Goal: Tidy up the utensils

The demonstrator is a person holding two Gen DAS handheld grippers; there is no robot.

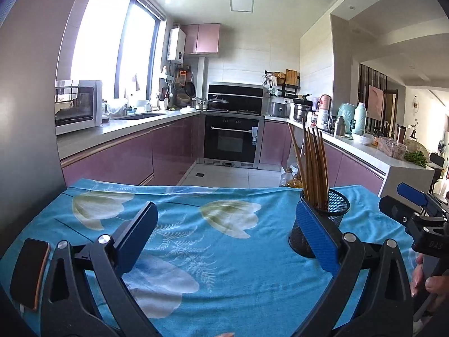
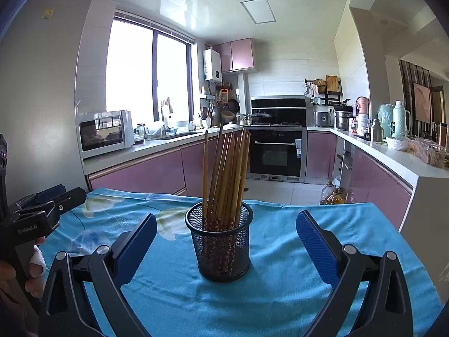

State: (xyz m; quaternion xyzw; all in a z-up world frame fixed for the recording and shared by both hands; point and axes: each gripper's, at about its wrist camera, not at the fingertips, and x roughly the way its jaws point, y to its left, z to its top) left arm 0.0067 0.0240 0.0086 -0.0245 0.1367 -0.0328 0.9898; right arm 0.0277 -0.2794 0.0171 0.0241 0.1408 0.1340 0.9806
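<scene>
A black mesh cup (image 2: 221, 250) full of wooden chopsticks (image 2: 227, 174) stands upright on the blue flowered tablecloth (image 2: 280, 286). My right gripper (image 2: 226, 224) is open wide. The cup sits centred in the gap in front of it, and neither blue pad touches it. In the left wrist view the cup (image 1: 336, 210) with its chopsticks (image 1: 314, 165) stands at the right, partly behind my right-hand finger. My left gripper (image 1: 227, 219) is open over bare cloth (image 1: 224, 266) with nothing between its fingers. The right gripper (image 1: 415, 210) shows at that view's right edge, and the left gripper (image 2: 42, 205) at the other view's left edge.
A dark phone (image 1: 28, 272) lies at the table's near left corner. Beyond the table's far edge are a tiled floor, pink kitchen cabinets and an oven (image 2: 276, 154). Oil bottles (image 2: 334, 195) stand on the floor at the right. A grey fridge (image 2: 36, 84) rises at the left.
</scene>
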